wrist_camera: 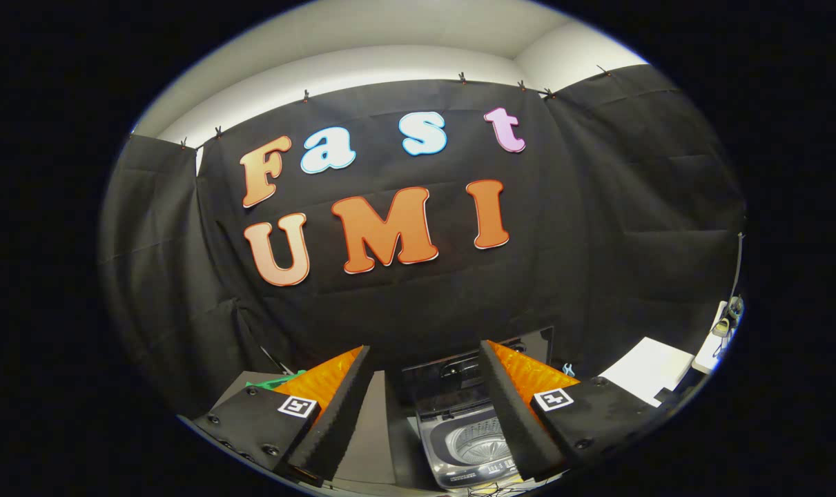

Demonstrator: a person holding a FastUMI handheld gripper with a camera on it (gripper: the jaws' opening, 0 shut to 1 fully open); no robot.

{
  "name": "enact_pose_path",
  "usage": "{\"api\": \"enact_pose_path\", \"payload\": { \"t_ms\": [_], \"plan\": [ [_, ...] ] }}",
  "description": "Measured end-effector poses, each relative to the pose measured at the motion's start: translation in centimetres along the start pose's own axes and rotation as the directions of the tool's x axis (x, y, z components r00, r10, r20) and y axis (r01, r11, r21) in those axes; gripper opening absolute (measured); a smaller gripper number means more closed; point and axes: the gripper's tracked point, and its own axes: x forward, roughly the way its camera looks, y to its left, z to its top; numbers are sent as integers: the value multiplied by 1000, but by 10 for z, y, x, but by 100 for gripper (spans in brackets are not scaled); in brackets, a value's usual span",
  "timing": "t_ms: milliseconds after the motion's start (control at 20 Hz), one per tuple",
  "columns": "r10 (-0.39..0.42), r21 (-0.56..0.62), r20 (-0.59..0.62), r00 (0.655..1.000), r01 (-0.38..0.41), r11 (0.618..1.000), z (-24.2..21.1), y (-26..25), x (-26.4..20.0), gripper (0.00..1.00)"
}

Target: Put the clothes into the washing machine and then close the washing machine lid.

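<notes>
Black cloth wall behind; washing machine (469,431) below, lid up, drum between 2 fingers, nearer right one; gripper (424,359) released, empty; no clothes gripped.

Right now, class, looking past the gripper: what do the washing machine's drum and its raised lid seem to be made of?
The washing machine sits between the fingers of the open gripper, which holds nothing. Its drum looks like bare metal, probably steel: silvery, ribbed, with rows of small holes. Its lid, standing open behind, seems glossy dark plastic or glass; the sheen suggests either, and I cannot tell which.
</notes>
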Motion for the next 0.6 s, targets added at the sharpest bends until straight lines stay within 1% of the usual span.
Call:
{"api": "enact_pose_path", "payload": {
  "t_ms": [300,450,600],
  "plan": [
    [98,-7,-88,991,-99,995,-42,52,11,98],
    [159,-8,-138,978,-162,987,-65,86,12,98],
    [223,-23,-188,956,-232,972,-85,126,15,99]
  ]
}}
